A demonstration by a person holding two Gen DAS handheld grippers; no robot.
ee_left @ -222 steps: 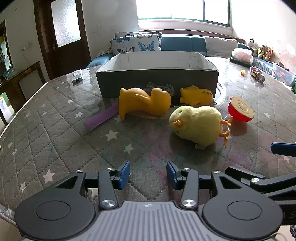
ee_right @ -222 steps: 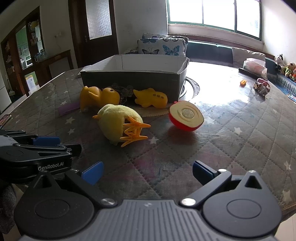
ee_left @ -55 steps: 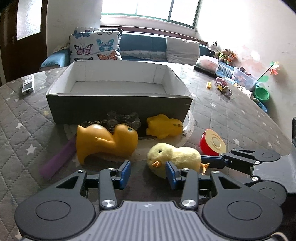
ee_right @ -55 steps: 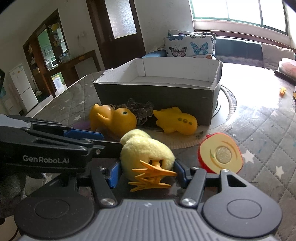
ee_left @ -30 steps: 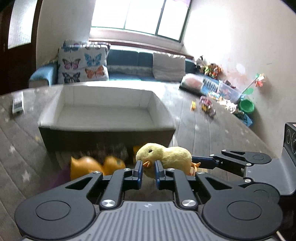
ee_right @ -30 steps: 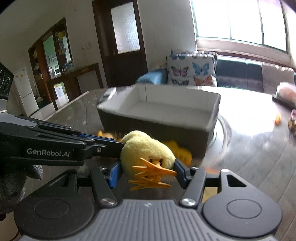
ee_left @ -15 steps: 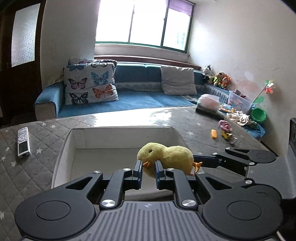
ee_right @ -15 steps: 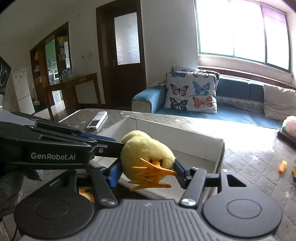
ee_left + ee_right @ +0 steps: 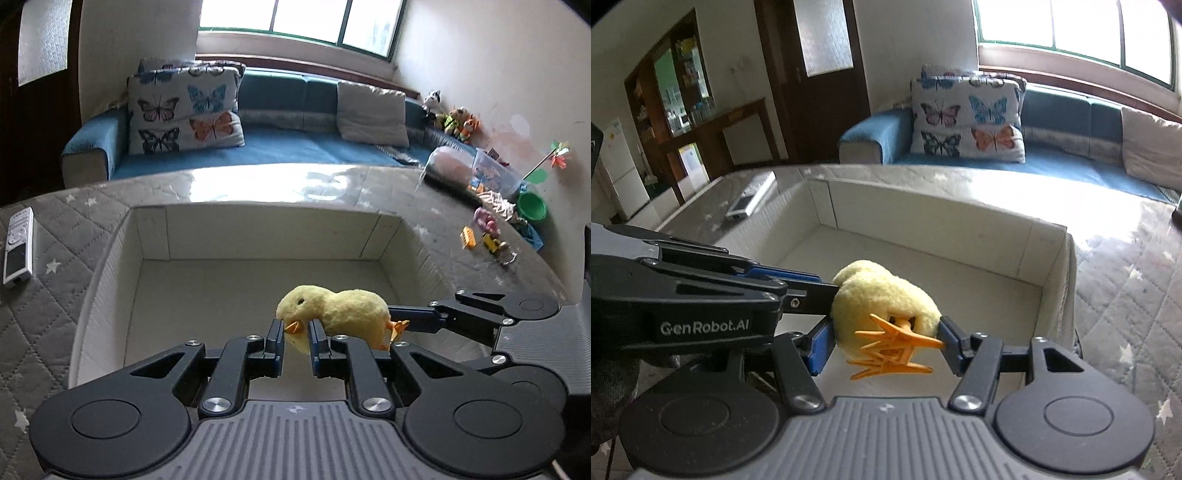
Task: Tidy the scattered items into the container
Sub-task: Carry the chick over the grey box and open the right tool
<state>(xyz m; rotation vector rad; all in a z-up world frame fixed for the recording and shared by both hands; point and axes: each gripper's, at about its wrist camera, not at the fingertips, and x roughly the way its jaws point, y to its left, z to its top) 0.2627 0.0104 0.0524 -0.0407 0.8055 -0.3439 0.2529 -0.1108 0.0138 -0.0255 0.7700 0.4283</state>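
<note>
Grey quilted star-print table w/ glossy cover. On it: white box, remote (left edge), small toys far right.

Yellow plush chick, orange feet; whitish(?) box

You see a fuzzy plush chick with smooth plastic feet, a matt cardboard box, and quilted cloth under glossy film on the tabletop.
</note>
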